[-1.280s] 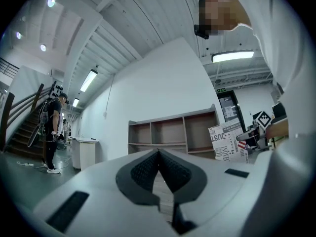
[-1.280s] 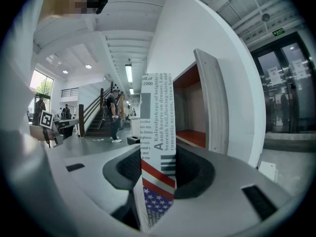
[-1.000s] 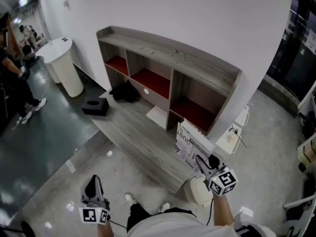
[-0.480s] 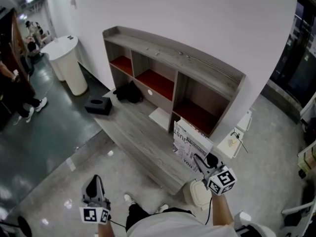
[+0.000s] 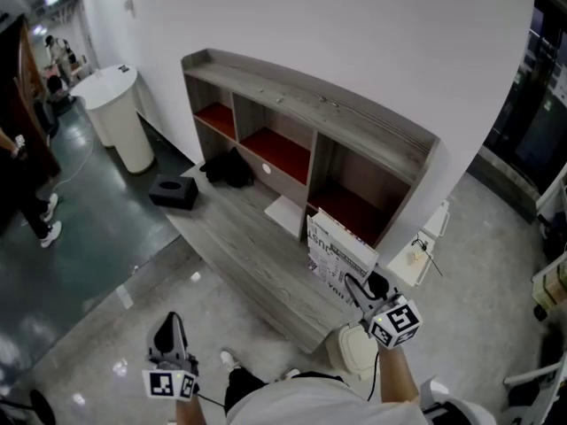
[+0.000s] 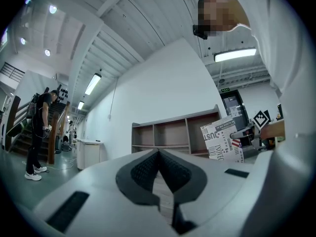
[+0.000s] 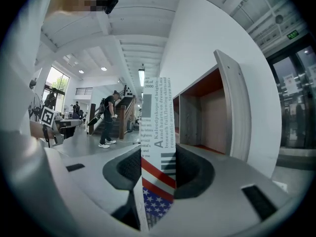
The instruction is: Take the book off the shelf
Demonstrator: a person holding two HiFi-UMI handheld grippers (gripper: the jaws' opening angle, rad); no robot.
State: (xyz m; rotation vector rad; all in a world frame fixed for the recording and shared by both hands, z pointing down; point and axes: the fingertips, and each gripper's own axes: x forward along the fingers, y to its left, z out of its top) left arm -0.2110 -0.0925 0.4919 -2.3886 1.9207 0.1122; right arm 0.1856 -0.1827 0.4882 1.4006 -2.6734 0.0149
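Note:
A white book printed with black lettering stands upright above the low wooden platform, just in front of the right compartment of the shelf unit. My right gripper is shut on its spine; in the right gripper view the book's spine, with a flag pattern at the bottom, fills the gap between the pads. My left gripper hangs low at the bottom left, far from the shelf, jaws shut with nothing in them. The left gripper view shows the book at the right, in front of the shelf.
A black bag lies by the middle compartment and a black box sits at the platform's left end. A white round stand is farther left. A white bin is near my feet. A person stands at the far left.
The book and my right gripper have shifted slightly left and up, away from the right compartment. The left gripper has stayed put. The person at the left has moved toward the frame's edge.

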